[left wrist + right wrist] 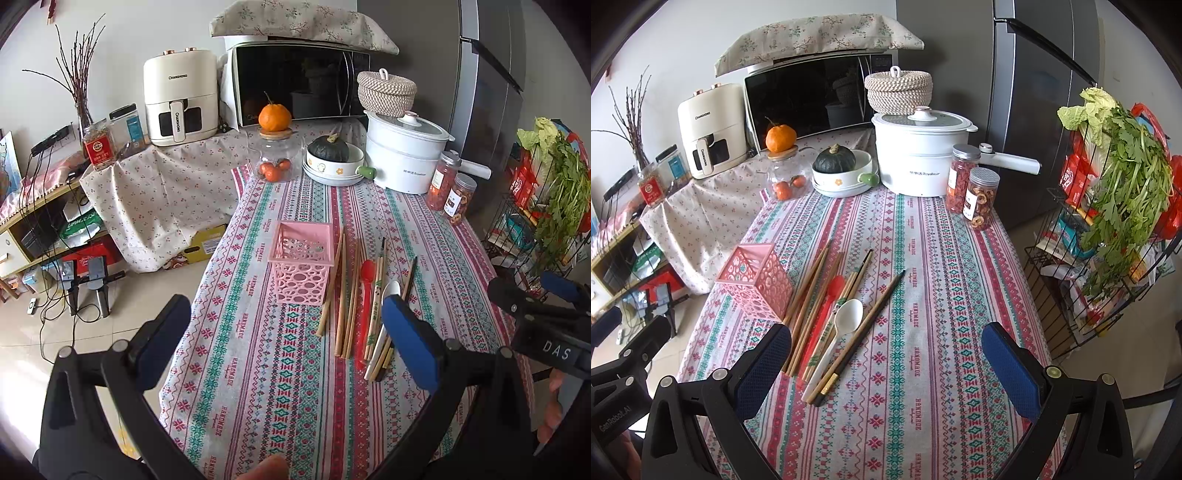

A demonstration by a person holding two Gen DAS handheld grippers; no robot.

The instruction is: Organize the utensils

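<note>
A pink perforated holder stands upright on the patterned tablecloth. Right of it lie several wooden chopsticks, a red spoon, a white spoon and a dark chopstick, loosely side by side. My left gripper is open and empty, above the near part of the table, in front of the holder. My right gripper is open and empty, just right of the utensils; it also shows at the right edge of the left wrist view.
At the table's far end stand a glass jar with an orange on top, a bowl with a squash, a white cooker and two snack jars. A wire rack with greens stands right of the table.
</note>
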